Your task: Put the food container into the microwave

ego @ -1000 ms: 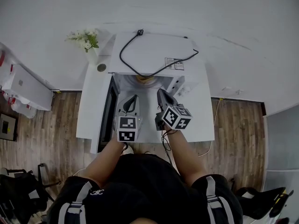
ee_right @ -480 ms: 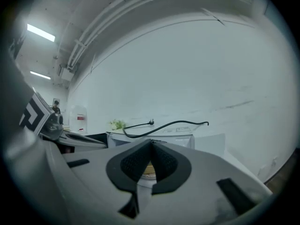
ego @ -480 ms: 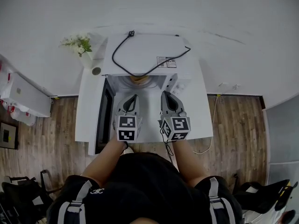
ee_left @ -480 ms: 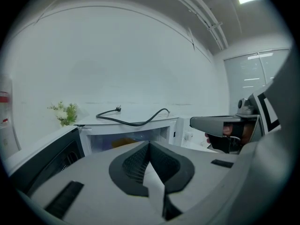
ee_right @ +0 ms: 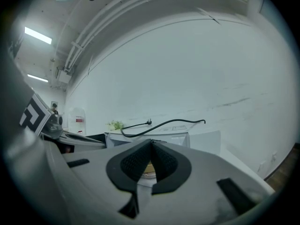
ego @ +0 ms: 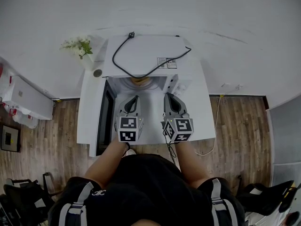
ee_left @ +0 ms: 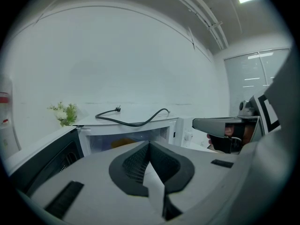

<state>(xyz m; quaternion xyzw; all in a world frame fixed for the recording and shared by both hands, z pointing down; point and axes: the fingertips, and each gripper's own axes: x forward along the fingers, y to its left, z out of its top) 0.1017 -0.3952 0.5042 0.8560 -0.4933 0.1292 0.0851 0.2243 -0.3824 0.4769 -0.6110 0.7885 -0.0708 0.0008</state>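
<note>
A white microwave (ego: 146, 55) stands on a white table (ego: 202, 121) with its door (ego: 104, 119) swung open to the left. A tan food container (ego: 140, 81) sits inside the cavity, partly hidden under the top; it also shows as the tan container (ee_left: 123, 143) and the container (ee_right: 148, 168). My left gripper (ego: 133, 98) and right gripper (ego: 168, 97) hover side by side in front of the opening, apart from the container. Both are shut with nothing between the pads, as with the left gripper (ee_left: 149, 145) and the right gripper (ee_right: 151, 142).
A black power cord (ego: 141, 60) lies coiled on the microwave's top. A vase of flowers (ego: 80, 46) and a paper roll (ego: 97, 72) stand at the table's back left. A white cabinet (ego: 26, 95) is on the wooden floor to the left.
The right gripper has turned from a slant to lie parallel with the left one. The head view has shifted slightly. Both grippers stay shut and empty.
</note>
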